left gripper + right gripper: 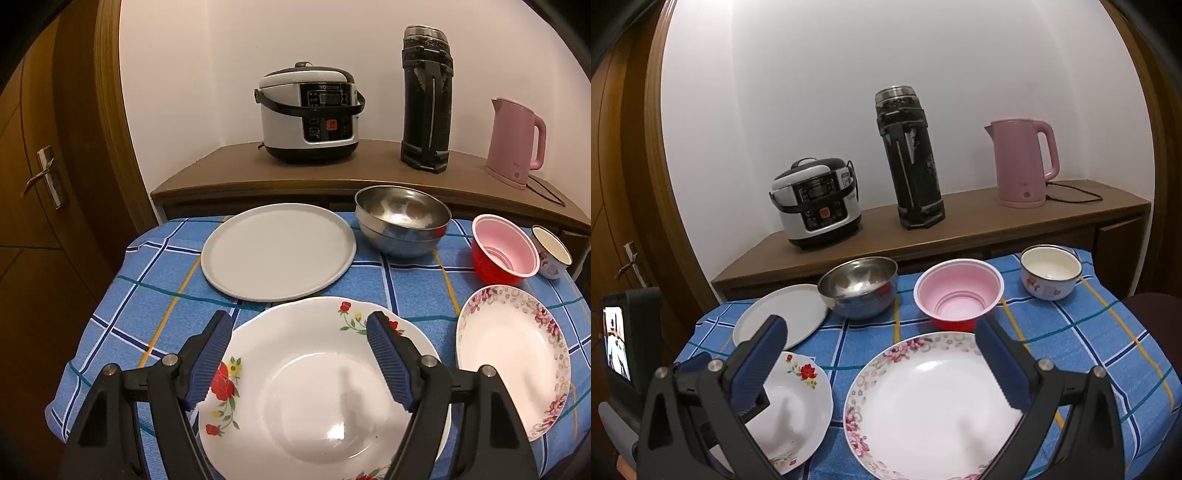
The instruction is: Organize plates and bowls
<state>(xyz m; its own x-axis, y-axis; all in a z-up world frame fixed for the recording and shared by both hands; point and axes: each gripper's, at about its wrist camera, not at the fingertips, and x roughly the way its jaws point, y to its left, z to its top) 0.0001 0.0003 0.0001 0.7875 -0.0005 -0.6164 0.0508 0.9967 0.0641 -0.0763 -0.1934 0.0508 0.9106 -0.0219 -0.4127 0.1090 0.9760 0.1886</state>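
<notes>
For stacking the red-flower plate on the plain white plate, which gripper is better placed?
Left, probably. The left gripper hangs open directly over the red-flower plate, and the plain white plate lies just beyond. The right gripper is open over the pink-flower plate.

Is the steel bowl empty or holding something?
Empty, as far as shown: the steel bowl stands upright on the blue cloth, and both views show only bare reflective metal inside it.

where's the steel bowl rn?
The round stainless-steel bowl sits at the table's far edge in both views, between the plain white plate and the red pink-lined bowl.
</notes>
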